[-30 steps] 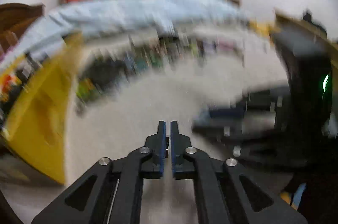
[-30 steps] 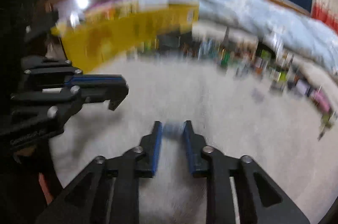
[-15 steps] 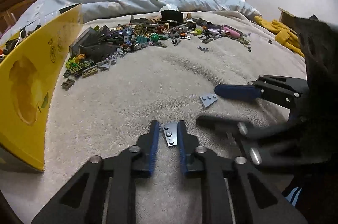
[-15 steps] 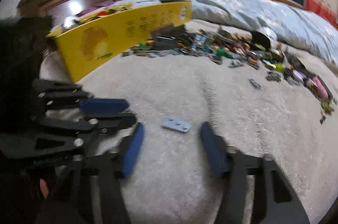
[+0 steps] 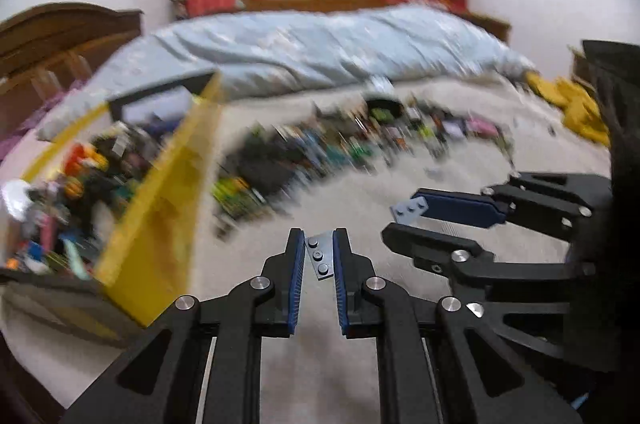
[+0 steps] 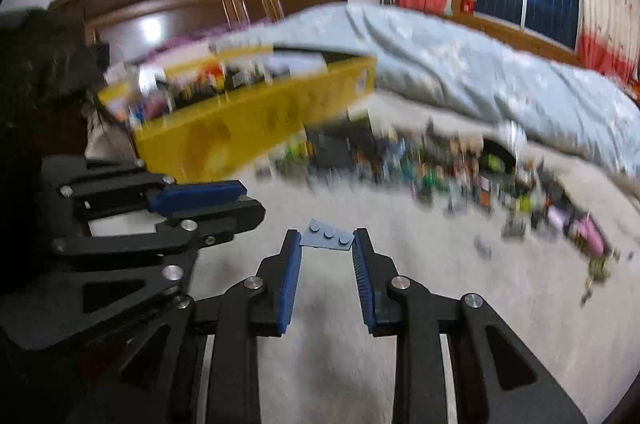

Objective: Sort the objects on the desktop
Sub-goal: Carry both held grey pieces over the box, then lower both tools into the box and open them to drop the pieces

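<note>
A dark grey three-stud plate (image 5: 320, 257) is pinched between the blue pads of my left gripper (image 5: 319, 242), which is shut on it and holds it above the beige cover. My right gripper (image 6: 326, 238) has a light blue-grey three-stud plate (image 6: 329, 236) spanning its pads, lifted off the cover, and its jaws are closing on it. In the left wrist view the right gripper (image 5: 402, 216) hangs close by on the right with that light plate (image 5: 410, 210) at its tips. In the right wrist view the left gripper (image 6: 252, 202) is at the left, its plate hidden.
A yellow box (image 5: 160, 224) (image 6: 240, 128) filled with mixed bricks stands at the left. A blurred pile of loose bricks (image 5: 320, 148) (image 6: 440, 168) lies across the beige cover (image 5: 360, 196). Behind it lies a pale blue blanket (image 5: 320, 48), and a yellow cloth (image 5: 576, 108) sits far right.
Both grippers have risen off the cover, each carrying a plate. The right jaws, wide around the light plate half a second ago, have closed onto it.
</note>
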A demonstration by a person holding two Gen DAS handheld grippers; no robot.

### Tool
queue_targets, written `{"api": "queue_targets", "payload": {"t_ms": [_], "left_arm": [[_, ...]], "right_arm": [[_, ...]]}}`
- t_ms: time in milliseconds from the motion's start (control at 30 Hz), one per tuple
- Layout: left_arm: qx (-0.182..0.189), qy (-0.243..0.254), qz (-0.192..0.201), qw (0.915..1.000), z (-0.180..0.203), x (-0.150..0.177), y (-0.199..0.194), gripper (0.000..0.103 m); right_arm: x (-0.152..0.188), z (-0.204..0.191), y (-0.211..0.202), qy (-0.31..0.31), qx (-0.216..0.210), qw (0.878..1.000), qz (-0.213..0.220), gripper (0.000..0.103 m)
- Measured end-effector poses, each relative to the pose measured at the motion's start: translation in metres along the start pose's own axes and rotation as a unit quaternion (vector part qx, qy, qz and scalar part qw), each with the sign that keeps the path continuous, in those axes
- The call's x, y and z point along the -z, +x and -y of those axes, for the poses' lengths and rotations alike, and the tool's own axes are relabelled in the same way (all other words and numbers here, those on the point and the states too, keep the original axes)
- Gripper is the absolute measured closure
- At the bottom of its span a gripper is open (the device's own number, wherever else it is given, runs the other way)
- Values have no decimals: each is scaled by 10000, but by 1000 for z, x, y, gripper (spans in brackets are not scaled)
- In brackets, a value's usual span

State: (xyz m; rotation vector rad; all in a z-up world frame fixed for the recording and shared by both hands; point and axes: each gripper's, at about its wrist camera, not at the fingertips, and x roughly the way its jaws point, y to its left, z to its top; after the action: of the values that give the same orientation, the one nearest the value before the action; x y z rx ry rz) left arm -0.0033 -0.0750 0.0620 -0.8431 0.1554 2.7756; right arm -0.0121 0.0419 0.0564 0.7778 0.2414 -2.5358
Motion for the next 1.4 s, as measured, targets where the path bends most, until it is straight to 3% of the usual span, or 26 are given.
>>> {"api": "queue_targets", "payload": {"t_ms": [100,233,367,433,567,767,1000,1167,1400], "left_arm": [[-426,-19,429,9982,-6,-12,-13,88],[-463,44,827,9955,-19,-23,-29,89],[-776,203,1148,9901,-36,-23,-41,89],[-794,132,1109,9906,-48,-22,-44,89],[-1167,31,982,9883,-72,-14,-43,89],[-1471,-355,565,9869,-113,-3,-30,89],[-1617,-248,528,9851,-127,19,-24,88],[-1534,-555,396,9858,-136,15,-20,88],[-1506,-890,154,9845,-152,11,-6,88]], "right_arm": [[-26,-4,-4,64,100,9995,304,77],[-50,-8,-5,151,79,9981,588,77],[-67,-25,-1,-26,14,9967,809,77],[-71,-35,4,-93,-37,9965,827,77],[-78,-53,24,-216,-309,9969,691,77],[-89,-85,70,-405,-713,9959,384,77],[-85,-116,96,-910,-893,9914,288,75],[-89,-113,106,-687,-1038,9920,228,75],[-91,-110,118,-358,-900,9949,282,77]]}}
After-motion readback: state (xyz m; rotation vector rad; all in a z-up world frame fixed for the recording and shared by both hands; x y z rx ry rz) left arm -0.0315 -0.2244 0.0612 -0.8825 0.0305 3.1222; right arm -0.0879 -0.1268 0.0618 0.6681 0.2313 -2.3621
